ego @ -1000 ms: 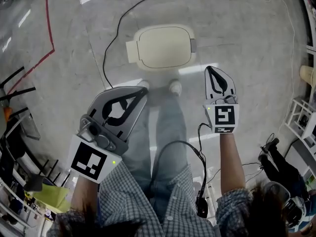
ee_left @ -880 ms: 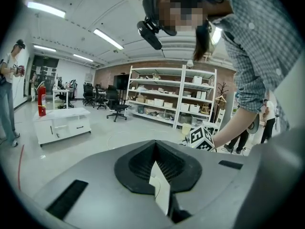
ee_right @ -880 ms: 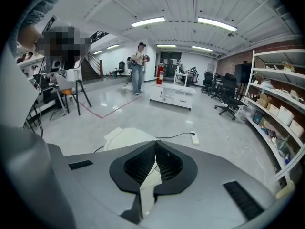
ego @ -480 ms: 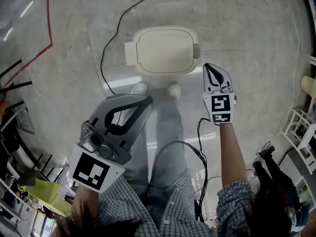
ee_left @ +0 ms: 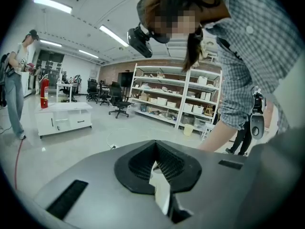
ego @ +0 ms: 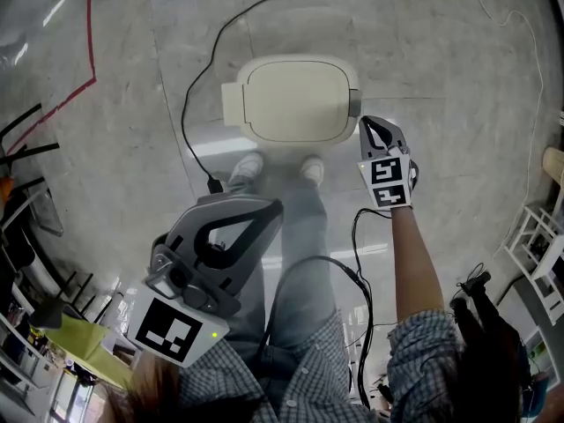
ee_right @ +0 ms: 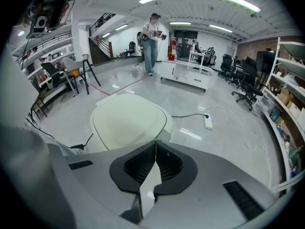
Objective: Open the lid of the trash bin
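- Now the trash bin (ego: 295,100) is standing on the floor (ego: 441,60) at 12 o'clock in the head view, with its lid (ego: 291,91) lying shut.
- The right gripper (ego: 370,130) is hovering just beside the bin's 4 o'clock edge, its jaws pressing together on nothing.
- The left gripper (ego: 264,210) is hanging at 7 o'clock, well apart from the bin, with its jaws closed and empty.

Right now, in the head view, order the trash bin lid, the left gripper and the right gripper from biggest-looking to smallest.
1. The trash bin lid and the left gripper look about alike. The left gripper is nearer the camera, so I won't rank those two.
2. The right gripper is clearly smallest.
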